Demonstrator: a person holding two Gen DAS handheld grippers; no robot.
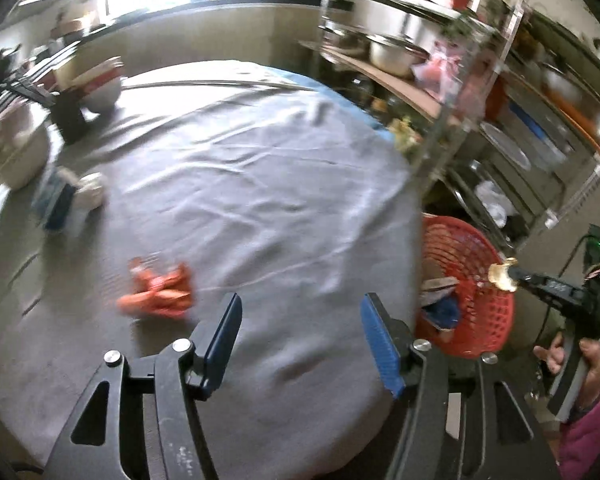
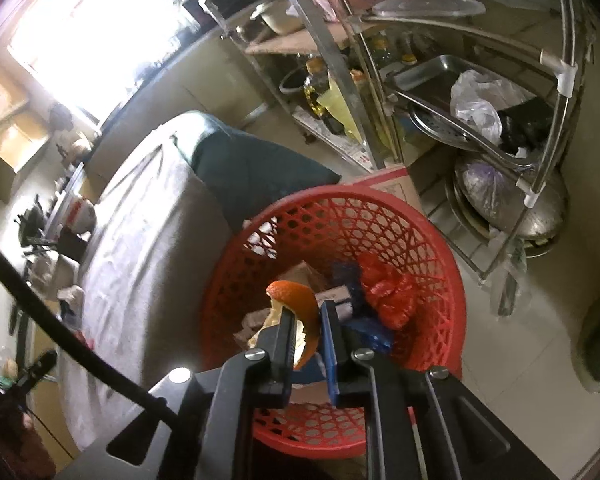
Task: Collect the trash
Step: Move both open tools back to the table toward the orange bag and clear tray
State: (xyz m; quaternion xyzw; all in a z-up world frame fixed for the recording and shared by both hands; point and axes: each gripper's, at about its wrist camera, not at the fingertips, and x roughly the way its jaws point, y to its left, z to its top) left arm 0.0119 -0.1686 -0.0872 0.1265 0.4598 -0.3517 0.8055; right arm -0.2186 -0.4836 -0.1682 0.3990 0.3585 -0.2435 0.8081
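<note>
The left gripper [image 1: 300, 332] is being held with its jaws spread wide and nothing between them, above a table draped in a wrinkled grey cloth [image 1: 252, 184]. A crumpled red wrapper [image 1: 156, 290] is lying on the cloth just ahead of the left finger. The right gripper [image 2: 306, 320] is being held over a red mesh basket [image 2: 432, 240] beside the table, with an orange peel [image 2: 300, 300] sitting between its narrowly parted jaws; whether the pads are pressing it cannot be told. Trash is lying in the basket. Metal shelving [image 2: 380, 80] is standing beyond, stacked with pans and bottles, on a tiled floor [image 2: 520, 360].
</note>
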